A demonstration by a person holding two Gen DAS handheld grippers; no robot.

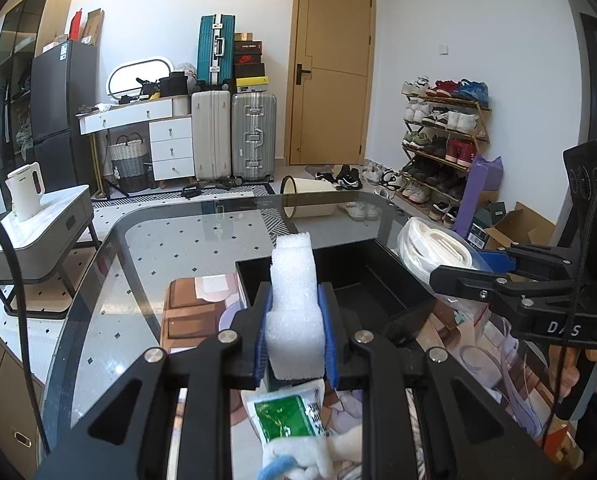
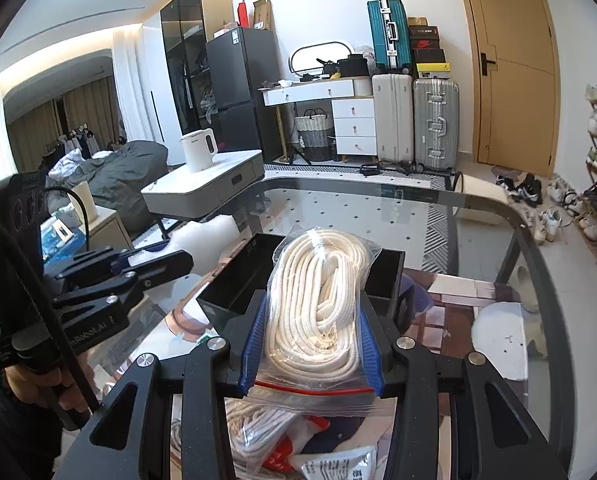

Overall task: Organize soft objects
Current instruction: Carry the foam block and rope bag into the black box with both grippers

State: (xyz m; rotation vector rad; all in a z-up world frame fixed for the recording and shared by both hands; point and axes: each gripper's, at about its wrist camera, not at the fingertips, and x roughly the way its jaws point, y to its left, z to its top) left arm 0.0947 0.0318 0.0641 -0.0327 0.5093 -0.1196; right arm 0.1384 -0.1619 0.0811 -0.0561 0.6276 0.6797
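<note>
My left gripper [image 1: 296, 320] is shut on a white foam block [image 1: 294, 292] and holds it upright above the near edge of an open black box [image 1: 362, 276] on the glass table. My right gripper [image 2: 312, 328] is shut on a clear zip bag of coiled white rope [image 2: 318, 292], held over the same black box [image 2: 238, 276]. The bagged rope [image 1: 430, 248] and right gripper [image 1: 474, 276] show at the right of the left wrist view. The left gripper [image 2: 154, 264] and foam [image 2: 206, 236] show at the left of the right wrist view.
A green-labelled packet [image 1: 290, 416] and a white and blue soft item [image 1: 294, 464] lie below the left gripper. More bagged rope [image 2: 254, 432] and a printed packet [image 2: 338, 464] lie below the right gripper. The glass table's [image 1: 202, 240] rounded edge runs beyond the box.
</note>
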